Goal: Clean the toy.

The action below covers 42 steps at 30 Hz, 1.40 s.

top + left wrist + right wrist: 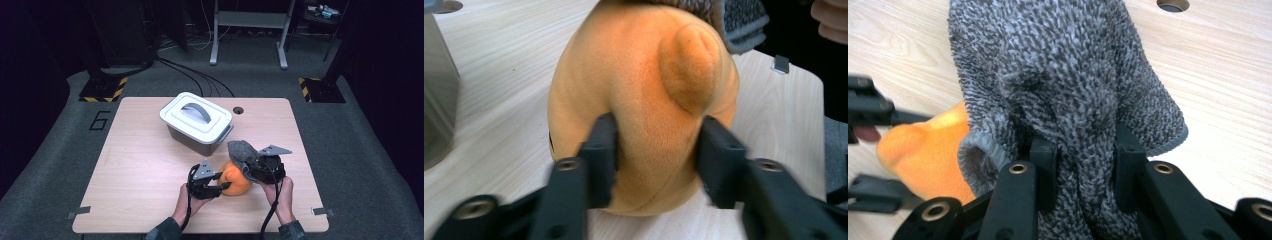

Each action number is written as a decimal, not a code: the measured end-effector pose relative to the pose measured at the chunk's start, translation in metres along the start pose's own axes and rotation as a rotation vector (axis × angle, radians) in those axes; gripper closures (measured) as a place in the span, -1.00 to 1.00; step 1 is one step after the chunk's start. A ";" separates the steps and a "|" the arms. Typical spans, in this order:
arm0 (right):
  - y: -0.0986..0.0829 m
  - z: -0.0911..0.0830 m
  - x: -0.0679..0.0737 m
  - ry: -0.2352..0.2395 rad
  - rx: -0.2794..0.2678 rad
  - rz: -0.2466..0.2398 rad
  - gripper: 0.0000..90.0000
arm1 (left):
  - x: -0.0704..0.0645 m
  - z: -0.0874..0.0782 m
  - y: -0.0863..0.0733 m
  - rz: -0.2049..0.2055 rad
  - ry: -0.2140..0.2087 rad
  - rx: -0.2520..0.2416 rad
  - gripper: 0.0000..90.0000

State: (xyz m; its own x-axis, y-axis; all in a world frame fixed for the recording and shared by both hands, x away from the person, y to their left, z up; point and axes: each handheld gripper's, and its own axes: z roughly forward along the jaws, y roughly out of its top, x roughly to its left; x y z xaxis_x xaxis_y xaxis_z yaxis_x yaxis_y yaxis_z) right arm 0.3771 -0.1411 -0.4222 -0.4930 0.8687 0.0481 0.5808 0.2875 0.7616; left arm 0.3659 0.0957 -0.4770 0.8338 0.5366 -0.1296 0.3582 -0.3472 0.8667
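Note:
An orange plush toy point(236, 181) rests on the wooden table point(140, 165) near its front edge. My left gripper point(224, 187) is shut on the plush point(644, 100), its jaws pressing into the soft body from both sides. A grey knitted cloth point(242, 150) stands up just right of and above the plush. My right gripper point(256, 167) is shut on this cloth point(1068, 85), bunching it between its jaws. In the right gripper view the orange plush point(928, 150) lies behind the cloth at the left, with the left gripper's jaws beside it.
A grey bin with a white handled lid point(197, 121) stands at the middle back of the table. A round cable hole point(238, 110) lies just right of it. Metal clips point(320, 211) sit at the front corners.

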 end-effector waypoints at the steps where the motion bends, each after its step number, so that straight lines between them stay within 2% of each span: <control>1: 0.000 0.000 0.000 -0.005 0.000 0.001 0.54 | 0.000 -0.002 0.003 -0.008 0.004 0.001 0.00; 3: -0.002 0.000 0.001 -0.017 -0.002 0.006 0.54 | -0.002 -0.002 0.007 -0.027 -0.003 0.003 -0.15; 5: -0.004 0.000 0.000 -0.012 -0.013 0.034 0.55 | -0.004 0.000 0.010 -0.029 0.006 0.003 -0.16; 8: -0.010 0.001 0.000 -0.023 -0.029 0.045 0.55 | -0.006 0.006 0.008 -0.018 0.008 0.007 0.13; 9: -0.012 0.000 -0.001 -0.028 -0.024 0.049 0.55 | -0.008 0.008 0.007 -0.025 0.010 0.001 0.22; 10: -0.012 -0.001 -0.003 -0.027 -0.023 0.049 0.55 | -0.009 0.008 0.007 -0.010 0.013 0.002 0.29; 12: -0.010 -0.008 -0.008 -0.036 -0.033 0.065 0.55 | -0.011 0.010 0.007 0.002 0.016 -0.002 0.38; 14: -0.004 -0.019 -0.006 -0.032 -0.057 0.073 0.55 | -0.012 0.011 0.007 0.007 0.013 -0.003 0.40; 15: -0.002 -0.021 -0.003 -0.024 -0.061 0.057 0.55 | -0.012 0.012 0.007 0.006 0.009 -0.002 0.40; 17: 0.000 -0.022 0.011 -0.019 -0.048 0.009 0.55 | -0.012 0.012 0.006 0.007 0.016 -0.006 0.41; 18: -0.001 -0.017 0.021 -0.043 -0.024 -0.042 0.55 | -0.013 0.012 0.006 0.000 0.016 -0.002 0.42; 19: -0.002 -0.013 0.025 -0.074 -0.013 -0.067 0.55 | -0.012 0.012 0.005 0.008 0.018 -0.001 0.43; 20: -0.003 -0.010 0.023 -0.083 -0.007 -0.078 0.55 | -0.013 0.012 0.004 0.008 0.020 -0.003 0.45; 21: -0.003 -0.008 0.020 -0.074 -0.005 -0.051 0.55 | -0.013 0.012 0.004 0.010 0.018 -0.005 0.46; 22: -0.003 -0.006 0.010 -0.065 0.000 -0.017 0.56 | -0.012 0.012 0.005 0.011 0.017 -0.001 0.47; 24: -0.003 -0.002 -0.003 -0.097 0.021 0.018 0.55 | -0.012 0.011 0.004 0.013 0.015 -0.005 0.47; 26: -0.004 0.002 -0.015 -0.105 0.038 0.058 0.55 | -0.011 0.011 0.003 0.007 0.005 -0.010 0.47; 27: -0.004 0.005 -0.019 -0.120 0.054 0.058 0.55 | -0.011 0.012 0.002 0.001 0.002 -0.015 0.47; 29: -0.005 0.007 -0.025 -0.117 0.065 0.080 0.55 | -0.010 0.011 0.002 0.000 -0.004 -0.012 0.47; 31: -0.004 0.008 -0.032 -0.164 0.084 0.081 0.55 | -0.010 0.011 0.002 0.009 -0.003 -0.012 0.47; 34: -0.003 0.001 -0.040 -0.179 0.058 0.098 0.55 | -0.009 0.010 -0.001 0.003 -0.015 -0.017 0.47; 37: 0.000 -0.016 -0.035 -0.152 -0.012 0.095 0.55 | -0.008 0.009 -0.002 0.004 -0.017 -0.020 0.47; 39: 0.003 -0.026 -0.023 -0.108 -0.050 0.075 0.54 | -0.008 0.009 -0.002 -0.001 -0.019 -0.023 0.47; 41: 0.004 -0.029 -0.007 -0.067 -0.049 0.035 0.54 | -0.008 0.009 -0.003 0.002 -0.019 -0.021 0.47; 42: 0.003 -0.025 0.000 -0.044 -0.030 0.005 0.54 | -0.008 0.008 -0.003 0.005 -0.018 -0.021 0.47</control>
State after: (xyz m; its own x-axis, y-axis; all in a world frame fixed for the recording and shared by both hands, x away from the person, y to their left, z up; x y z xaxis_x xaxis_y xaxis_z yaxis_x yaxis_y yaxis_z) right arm 0.3629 -0.1499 -0.4036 -0.4609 0.8871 0.0240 0.5635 0.2717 0.7802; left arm 0.3615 0.0858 -0.4825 0.8430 0.5209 -0.1340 0.3453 -0.3333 0.8773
